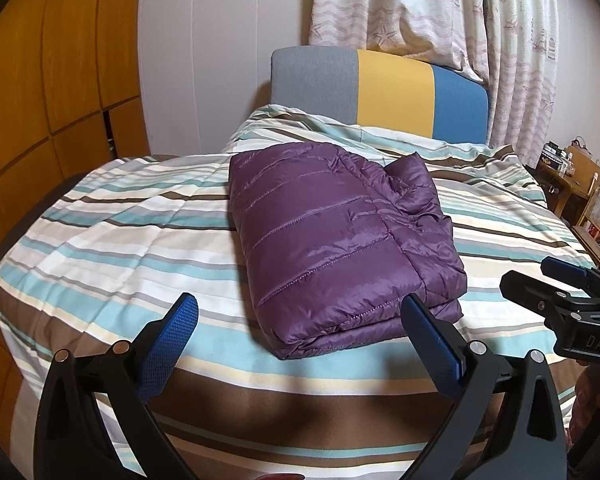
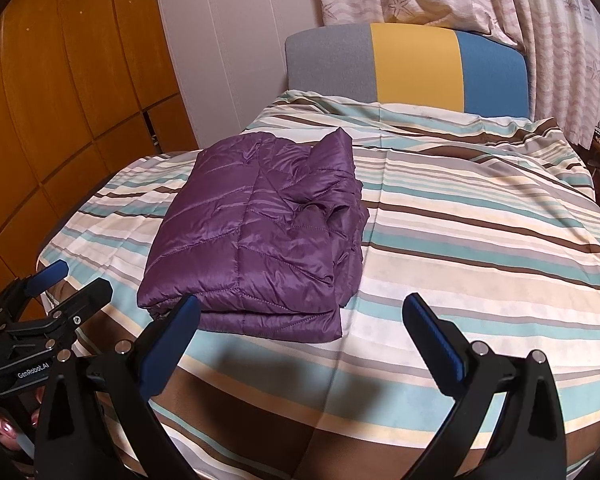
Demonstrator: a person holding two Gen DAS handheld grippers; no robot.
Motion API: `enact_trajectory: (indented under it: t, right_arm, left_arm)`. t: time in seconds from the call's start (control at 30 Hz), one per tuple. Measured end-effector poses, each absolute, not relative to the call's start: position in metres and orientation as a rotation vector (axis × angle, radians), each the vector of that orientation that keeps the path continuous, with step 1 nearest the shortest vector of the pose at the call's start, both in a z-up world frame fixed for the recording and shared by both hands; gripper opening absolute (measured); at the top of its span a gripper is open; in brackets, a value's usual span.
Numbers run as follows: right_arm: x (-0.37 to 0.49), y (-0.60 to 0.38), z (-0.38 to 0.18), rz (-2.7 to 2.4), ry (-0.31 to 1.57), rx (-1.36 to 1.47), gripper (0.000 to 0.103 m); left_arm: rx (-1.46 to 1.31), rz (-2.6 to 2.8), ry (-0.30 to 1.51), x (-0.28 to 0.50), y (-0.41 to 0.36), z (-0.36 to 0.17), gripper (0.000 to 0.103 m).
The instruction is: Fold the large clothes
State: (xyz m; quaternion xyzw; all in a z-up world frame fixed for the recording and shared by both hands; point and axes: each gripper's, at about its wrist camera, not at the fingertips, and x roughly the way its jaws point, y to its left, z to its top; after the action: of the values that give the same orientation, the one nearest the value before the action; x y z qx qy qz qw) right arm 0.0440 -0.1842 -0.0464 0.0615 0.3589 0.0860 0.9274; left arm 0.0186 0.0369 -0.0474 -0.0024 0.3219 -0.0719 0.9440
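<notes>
A purple quilted jacket [image 1: 332,236] lies folded into a compact rectangle on the striped bed cover [image 1: 112,236]; it also shows in the right wrist view [image 2: 256,236]. My left gripper [image 1: 300,308] is open and empty, held above the bed just in front of the jacket's near edge. My right gripper [image 2: 300,308] is open and empty, in front of and to the right of the jacket. The right gripper also shows at the right edge of the left wrist view [image 1: 552,280], and the left gripper at the left edge of the right wrist view [image 2: 60,284].
A grey, yellow and blue headboard [image 1: 380,84] stands at the far end of the bed. Patterned curtains [image 1: 440,8] hang behind it. Wooden wardrobe doors [image 1: 52,80] run along the left. A small wooden desk with clutter [image 1: 580,188] stands at the right.
</notes>
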Motion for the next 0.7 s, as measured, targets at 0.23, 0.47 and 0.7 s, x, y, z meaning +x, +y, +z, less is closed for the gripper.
enact_trajectory:
  t: [0.23, 0.47, 0.7]
  right_arm:
    - [0.0446, -0.1857, -0.0482, 0.173, 0.742, 0.131, 0.101]
    - [0.0450, -0.1862, -0.0493, 0.175, 0.745, 0.134, 0.101]
    - [0.0455, -0.1857, -0.0508, 0.175, 0.750, 0.134, 0.101]
  left_arm:
    - [-0.009, -0.142, 0.665, 0.0173, 0.0335, -0.0497, 0.100]
    - [-0.018, -0.142, 0.676, 0.0172, 0.0337, -0.0515, 0.100]
    - [-0.017, -0.141, 0.674, 0.0177, 0.0337, -0.0508, 0.100]
